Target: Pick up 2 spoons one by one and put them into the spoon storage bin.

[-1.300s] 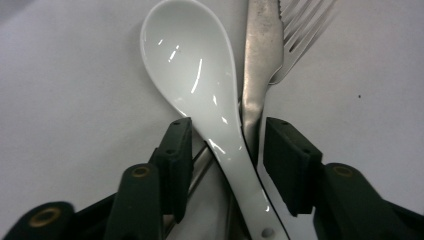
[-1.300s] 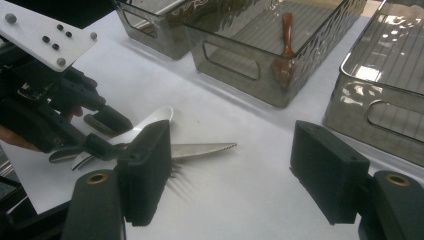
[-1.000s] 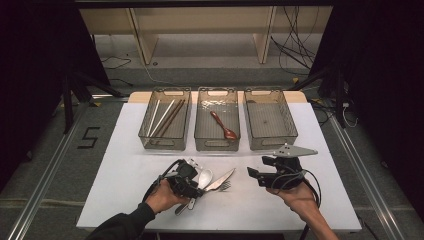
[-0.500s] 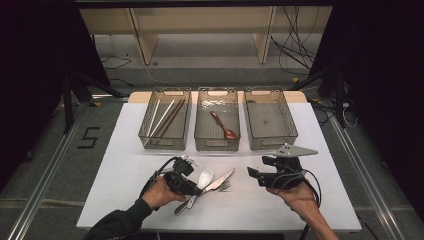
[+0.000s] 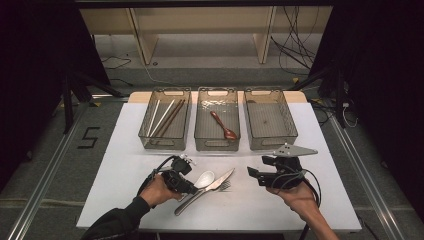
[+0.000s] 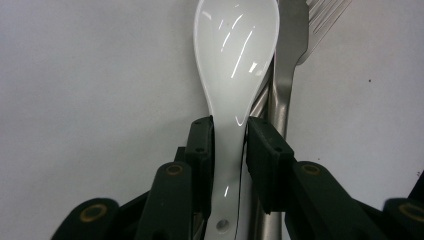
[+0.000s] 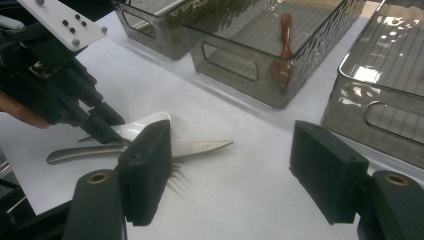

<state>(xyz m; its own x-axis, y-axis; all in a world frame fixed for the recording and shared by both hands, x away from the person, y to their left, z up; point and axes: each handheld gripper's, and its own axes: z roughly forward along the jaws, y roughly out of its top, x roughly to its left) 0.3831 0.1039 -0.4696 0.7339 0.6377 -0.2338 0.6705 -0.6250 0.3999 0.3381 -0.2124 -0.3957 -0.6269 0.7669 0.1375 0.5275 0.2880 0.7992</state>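
A: What is counted in the high view?

B: Three grey bins [image 5: 218,146] are set in a row at the far side of the white surface [image 5: 125,165]. In the left bin, about four sticks [image 5: 165,118] are laid, pale and brown; an exact count cannot be made. One brown spoon [image 5: 223,125] is laid in the middle bin. Nearer the person, one white spoon [image 5: 204,179], one knife [image 5: 220,180] and one fork [image 5: 226,186] are bunched together. Two claws are held, the left claw [image 5: 192,186] at the white spoon's handle and the right claw [image 5: 251,173] well apart from it.

A: And in the left gripper view?

B: The left claw [image 6: 230,140] is seen with its jaws just closed further, and the white spoon [image 6: 235,55] is clamped at its neck between the two pads. The spoon is rested on the surface, with the fork [image 6: 295,45] touching it at one side.

A: The right gripper view?

B: The right claw [image 7: 230,175] is held with its jaws wide apart and nothing is gripped. Beyond it, the knife [image 7: 200,148] and the white spoon [image 7: 142,125] are seen, the spoon pinched by the left claw [image 7: 112,131]. Three bins [image 7: 240,65] are shown, the brown spoon [image 7: 285,47] in the middle one.
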